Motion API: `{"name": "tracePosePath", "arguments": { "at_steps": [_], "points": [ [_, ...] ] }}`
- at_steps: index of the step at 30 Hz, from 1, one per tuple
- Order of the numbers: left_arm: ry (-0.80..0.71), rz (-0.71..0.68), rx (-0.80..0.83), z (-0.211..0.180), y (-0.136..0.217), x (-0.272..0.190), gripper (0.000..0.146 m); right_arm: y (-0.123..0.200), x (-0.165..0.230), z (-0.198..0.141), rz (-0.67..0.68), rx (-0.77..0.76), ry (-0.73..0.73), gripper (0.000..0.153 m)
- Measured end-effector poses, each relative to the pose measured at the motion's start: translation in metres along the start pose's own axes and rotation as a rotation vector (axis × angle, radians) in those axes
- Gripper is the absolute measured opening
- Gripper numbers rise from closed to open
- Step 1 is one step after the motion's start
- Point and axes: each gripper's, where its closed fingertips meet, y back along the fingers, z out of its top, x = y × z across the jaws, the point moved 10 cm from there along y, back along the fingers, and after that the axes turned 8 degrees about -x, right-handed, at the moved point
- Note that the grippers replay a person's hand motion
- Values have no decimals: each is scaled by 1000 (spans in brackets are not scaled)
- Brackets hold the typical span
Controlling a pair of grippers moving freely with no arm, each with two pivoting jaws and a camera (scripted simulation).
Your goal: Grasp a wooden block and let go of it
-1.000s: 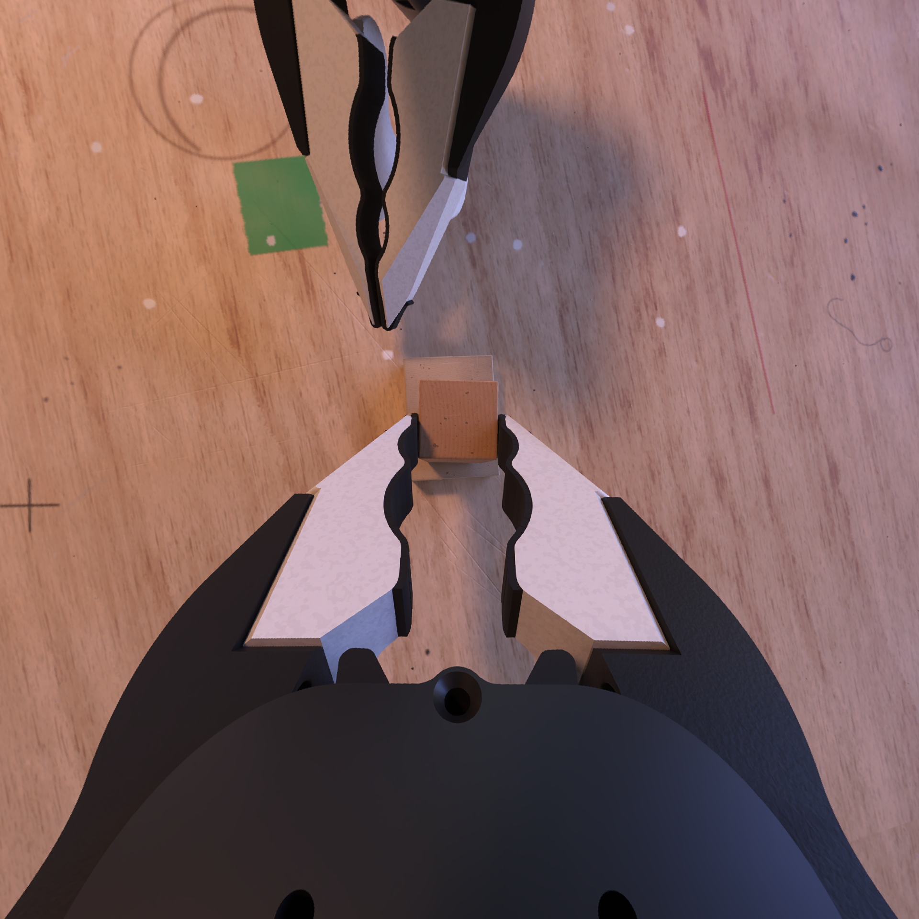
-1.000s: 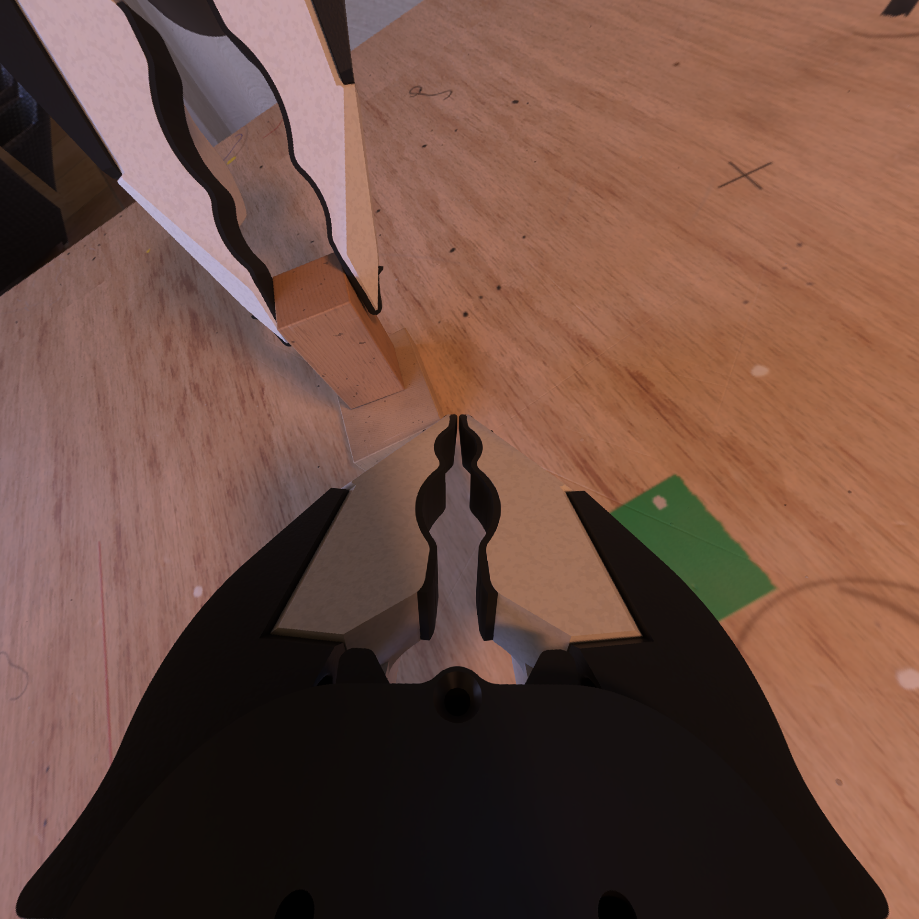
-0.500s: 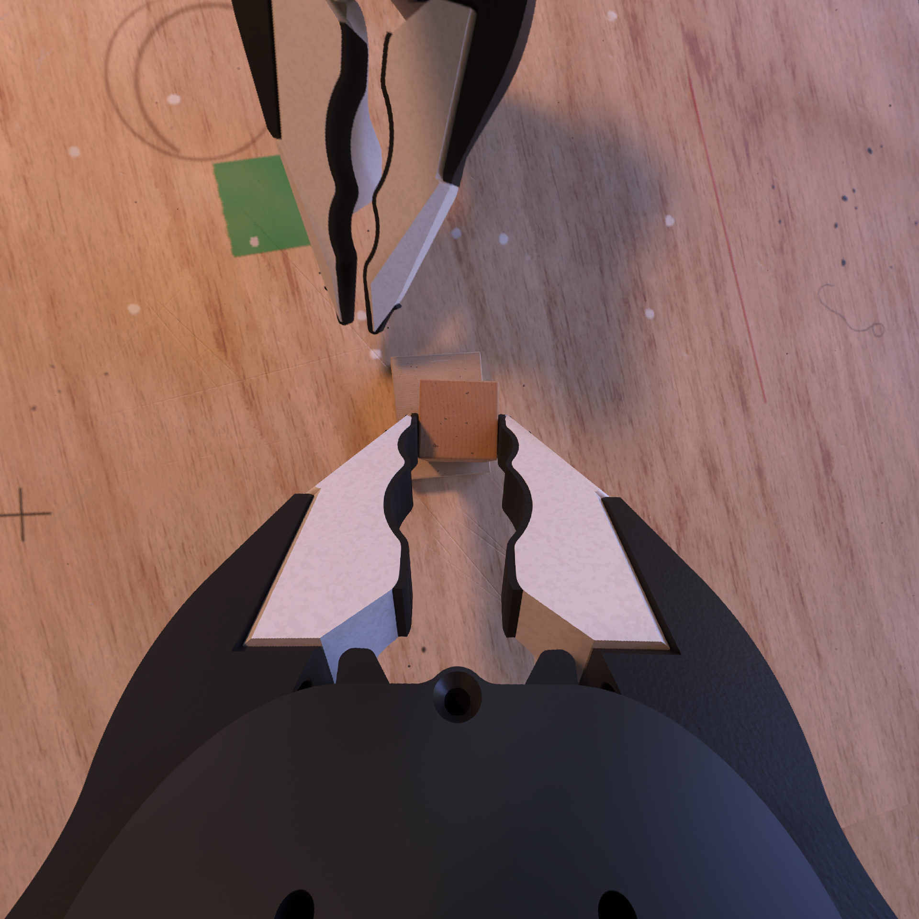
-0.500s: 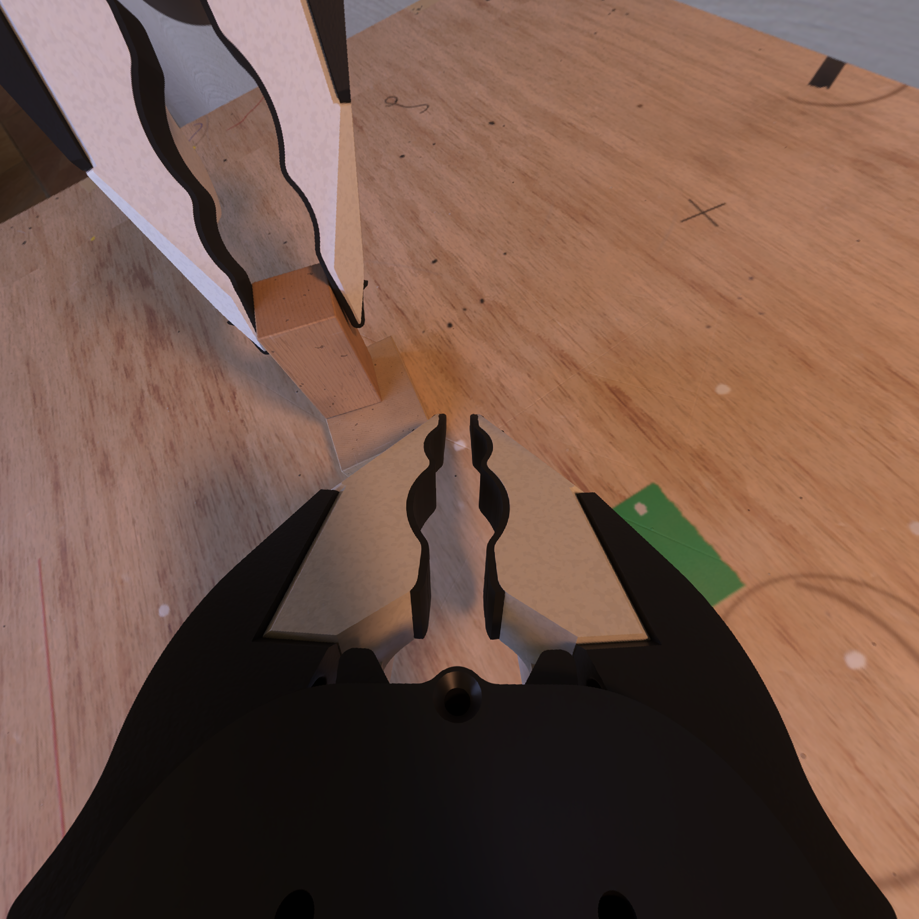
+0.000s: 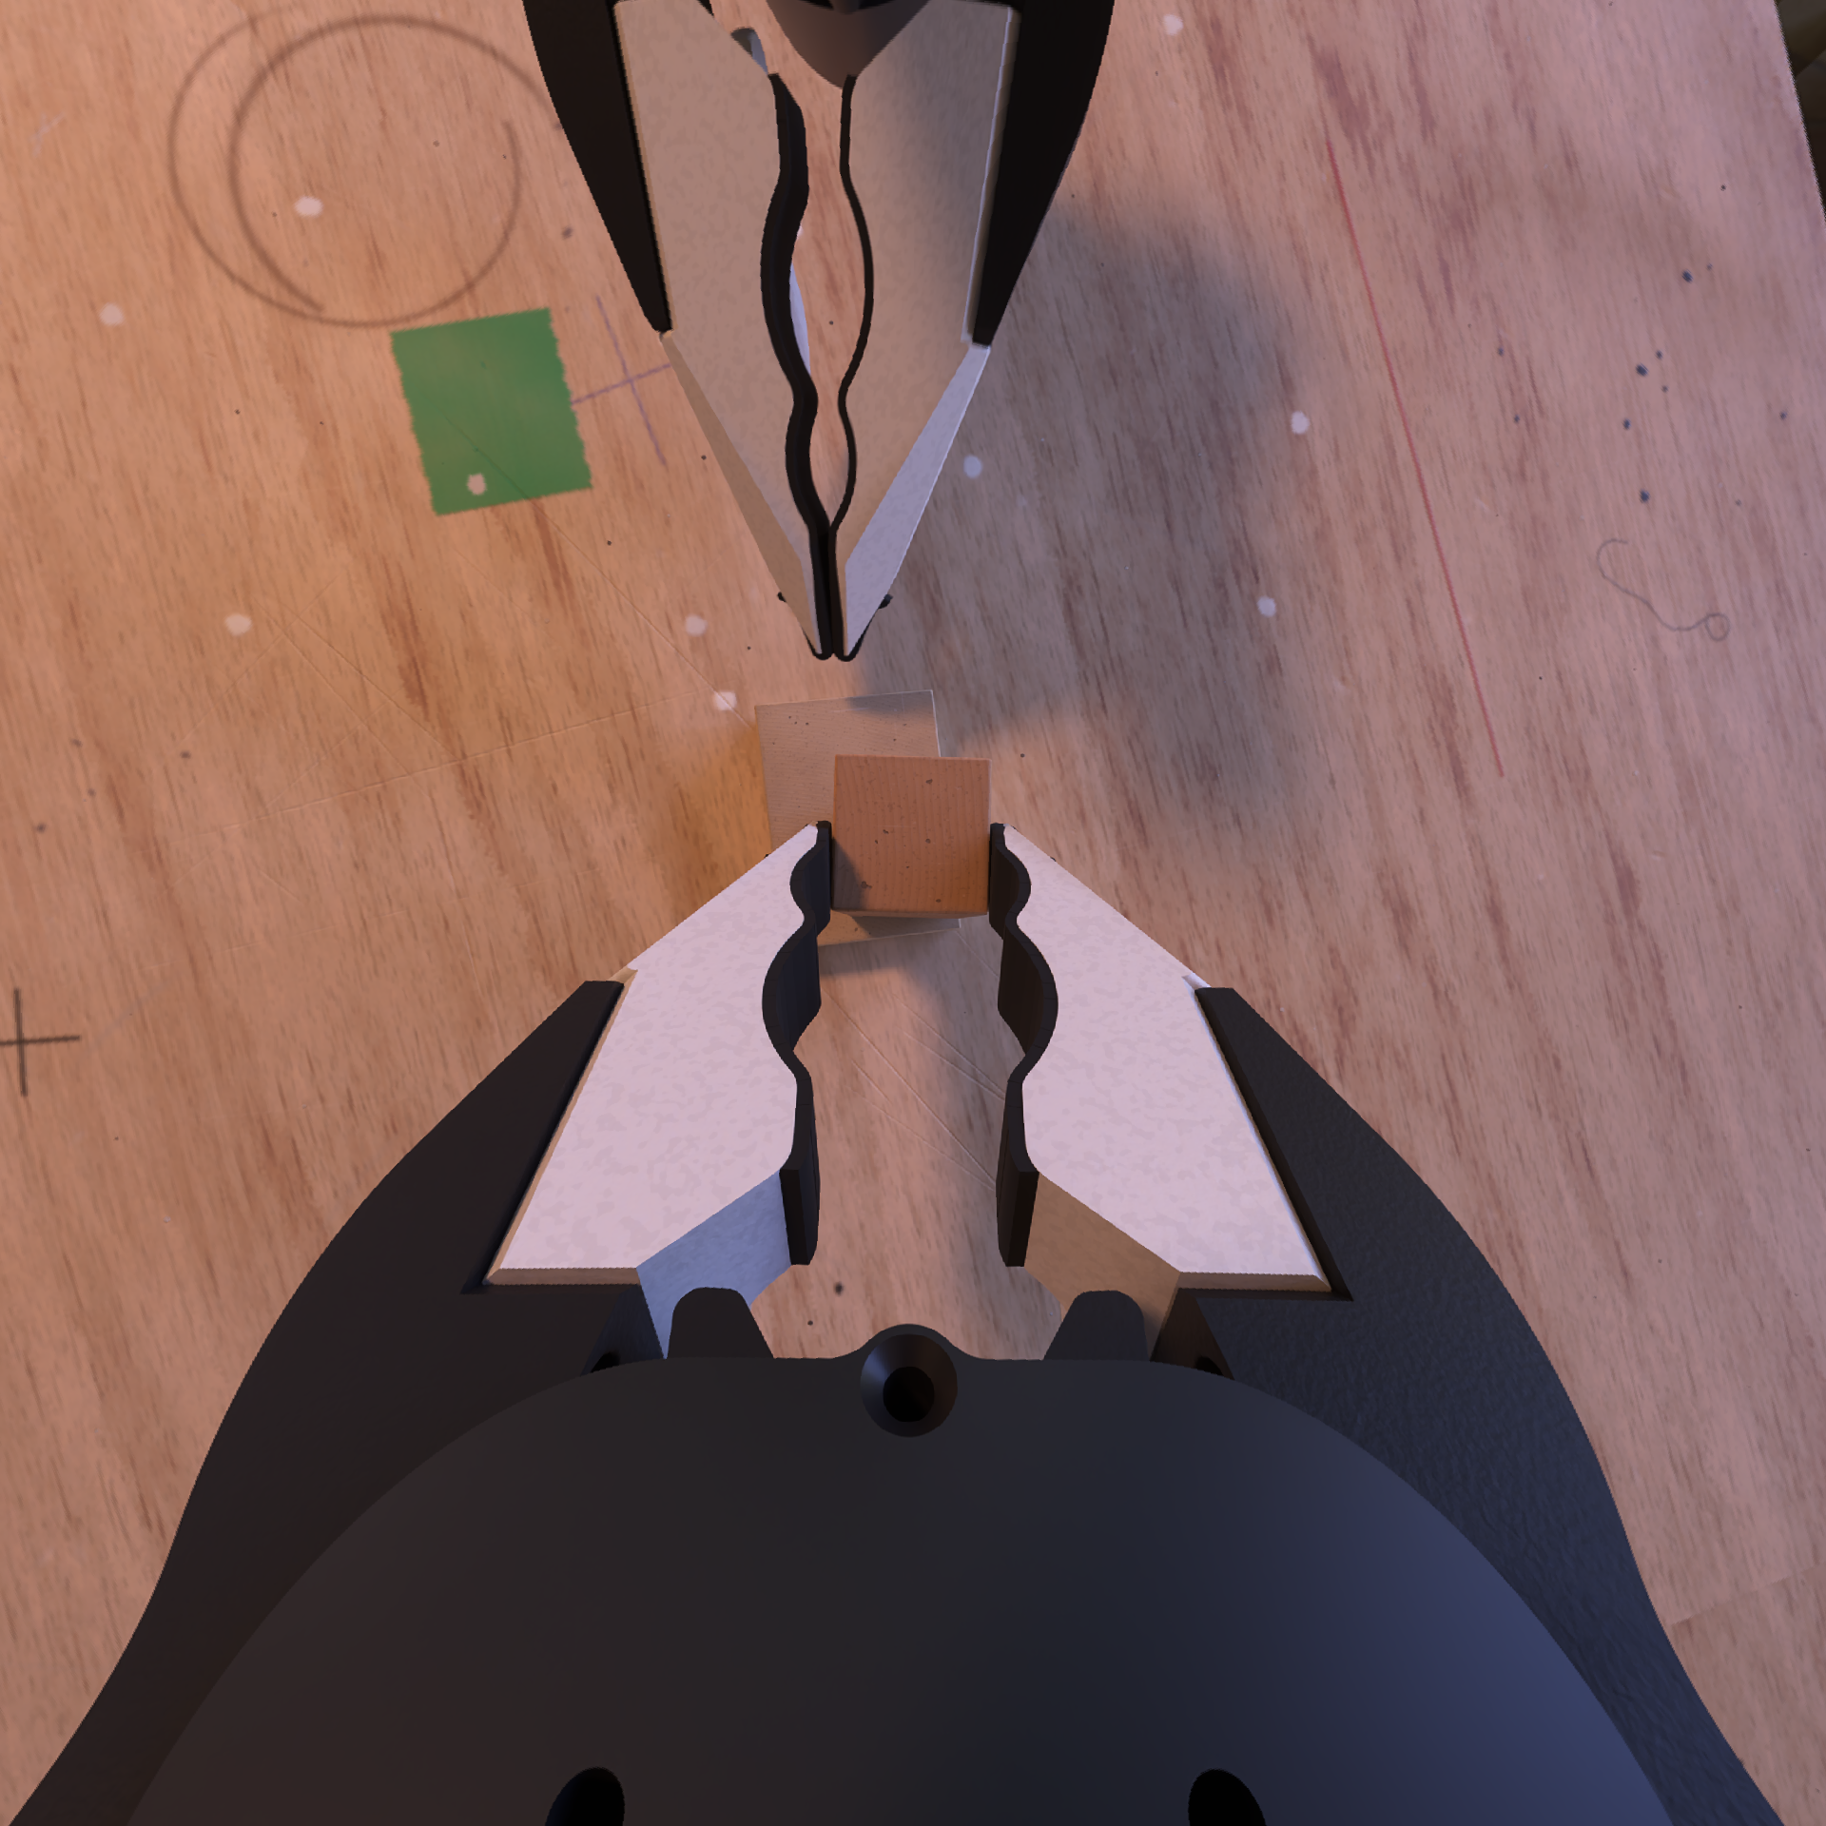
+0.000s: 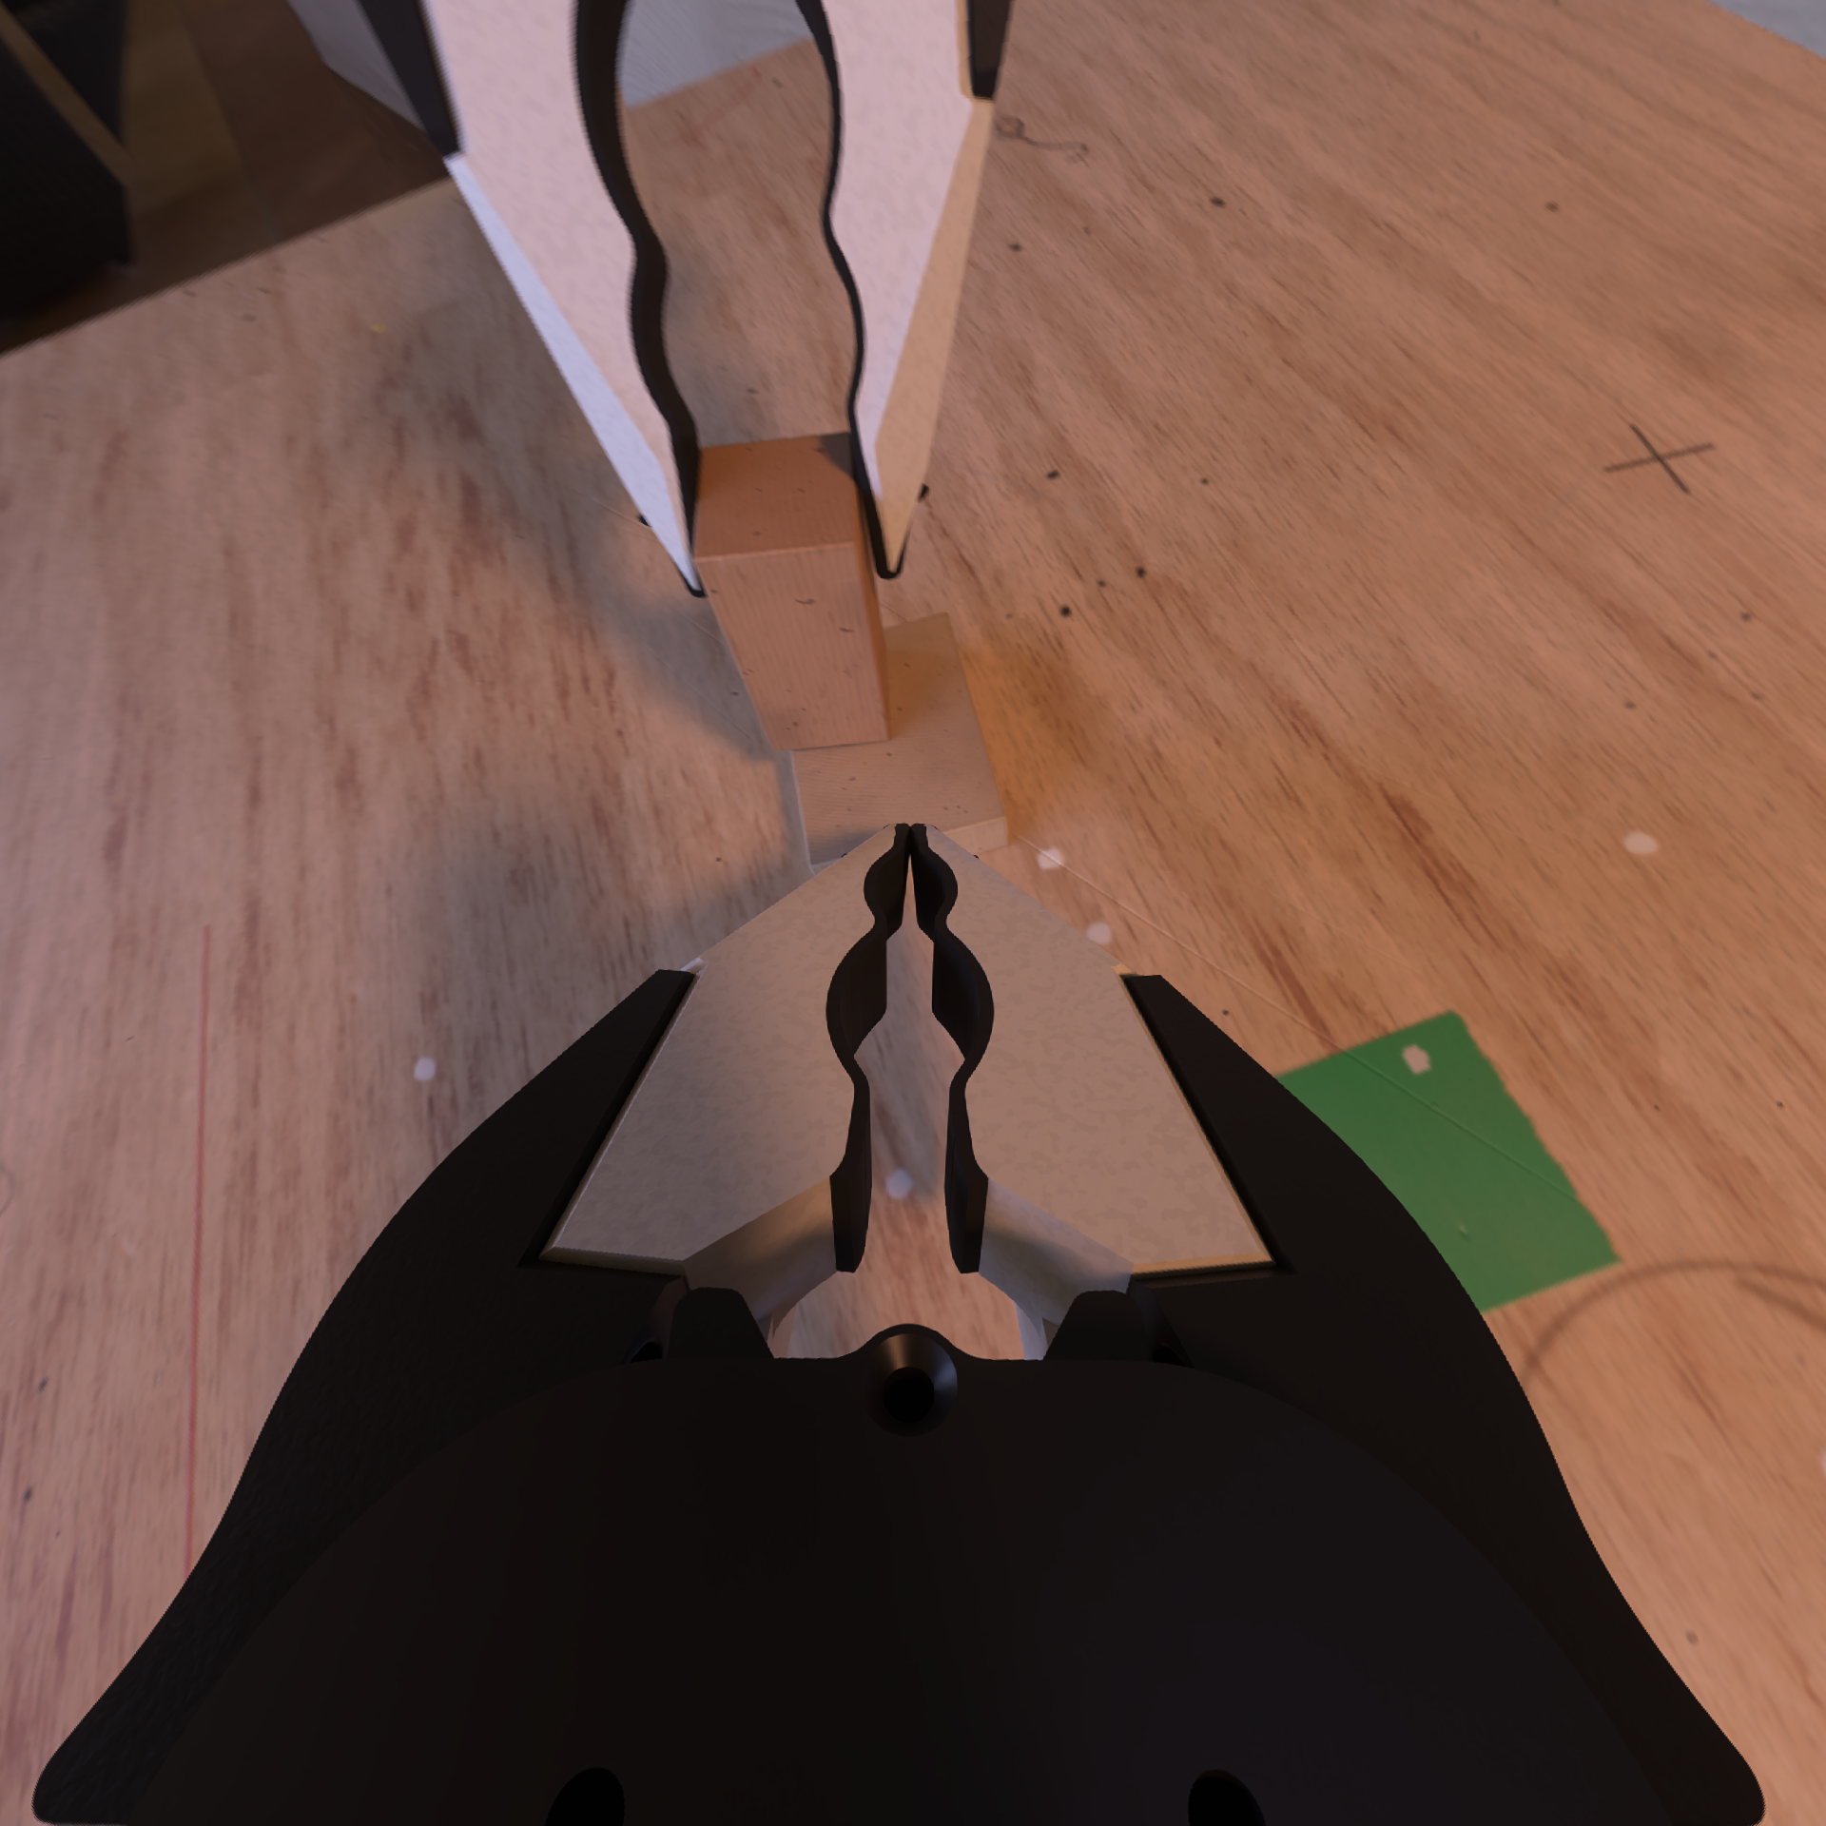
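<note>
My left gripper (image 5: 909,840) is shut on an upright wooden block (image 5: 911,830), gripping its top part from both sides. The block's lower end stands at a flat pale wooden tile (image 5: 840,741) on the wooden table. In the right wrist view the block (image 6: 795,613) shows as a tall post between the left gripper's fingertips (image 6: 682,534), over the tile (image 6: 919,781). My right gripper (image 6: 909,835) is shut and empty, its tips just short of the tile's near edge. It also shows in the left wrist view (image 5: 830,647), pointing down at the table just beyond the tile.
A green patch (image 5: 489,410) lies flat on the table left of the right gripper, and also shows in the right wrist view (image 6: 1452,1156). A drawn circle (image 5: 346,168) and a pencilled cross (image 6: 1660,459) mark the wood. The table's edge with dark space beyond shows at top left (image 6: 198,227).
The right gripper opened a little, then shut again, and swung round to face the left gripper head on. The left gripper has kept its hold on the block.
</note>
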Motion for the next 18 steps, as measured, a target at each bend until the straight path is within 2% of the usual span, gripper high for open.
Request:
{"name": "tracePosePath", "arguments": {
  "at_steps": [3,8,12,15,18],
  "points": [
    [-1,7,-3,-1,0,0,31,0,-4,0,-34,16,-49,1],
    [-5,13,-14,-2,1,1,31,9,-16,-5,30,-31,-244,2],
    [8,14,-21,-2,1,1,31,14,-22,-5,27,-56,-259,7],
    [29,25,-35,-1,2,2,63,14,-22,-6,16,-52,-246,8],
    [31,30,-61,-1,6,1,70,15,-22,-6,-9,-46,-226,9]
  ]
}}
